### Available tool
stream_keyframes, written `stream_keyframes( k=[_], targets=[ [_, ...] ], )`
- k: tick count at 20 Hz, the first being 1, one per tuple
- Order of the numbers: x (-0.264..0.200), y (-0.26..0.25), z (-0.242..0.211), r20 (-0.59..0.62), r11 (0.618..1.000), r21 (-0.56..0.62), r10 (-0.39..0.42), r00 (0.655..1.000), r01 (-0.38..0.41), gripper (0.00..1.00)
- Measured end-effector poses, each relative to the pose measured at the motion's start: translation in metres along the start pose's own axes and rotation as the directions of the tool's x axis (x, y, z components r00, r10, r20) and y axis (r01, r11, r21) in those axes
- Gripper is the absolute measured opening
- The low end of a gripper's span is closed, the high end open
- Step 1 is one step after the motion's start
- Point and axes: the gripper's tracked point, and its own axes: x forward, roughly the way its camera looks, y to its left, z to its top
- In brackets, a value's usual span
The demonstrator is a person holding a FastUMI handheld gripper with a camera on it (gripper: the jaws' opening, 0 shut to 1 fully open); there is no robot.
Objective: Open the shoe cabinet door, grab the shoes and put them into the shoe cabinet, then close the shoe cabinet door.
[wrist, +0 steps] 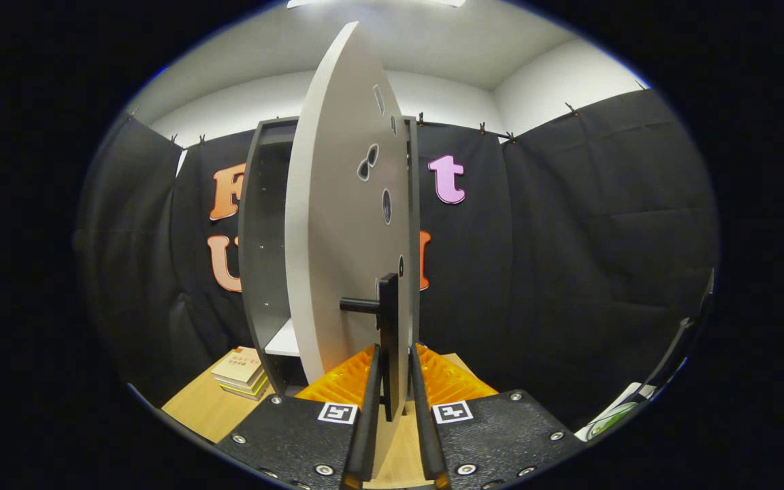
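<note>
One gripper (392, 381) clamped on door handle (388, 327) | cabinet door (337, 224) ajar | books (241, 371) on wooden table (205, 408)

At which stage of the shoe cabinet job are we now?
Early stage. The cabinet door already stands swung partly open, its edge toward the camera. The hand-held gripper appears shut on the door handle, so opening is in hand. Fetching the shoes, placing them in the shoe cabinet and closing remain.
</note>
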Motion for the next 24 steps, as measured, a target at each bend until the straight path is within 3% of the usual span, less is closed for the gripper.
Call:
stream_keyframes(
  k=[9, 12, 24],
  targets=[
    [-0.022, -0.044, -0.006, -0.014, 0.999, 0.015, -0.044, 0.999, 0.044, 0.26],
    [-0.023, -0.056, -0.006, -0.01, 0.998, -0.025, -0.065, 0.998, 0.065, 0.21],
    [-0.038, -0.09, 0.003, 0.007, 0.99, -0.062, -0.127, 0.992, 0.127, 0.34]
  ],
)
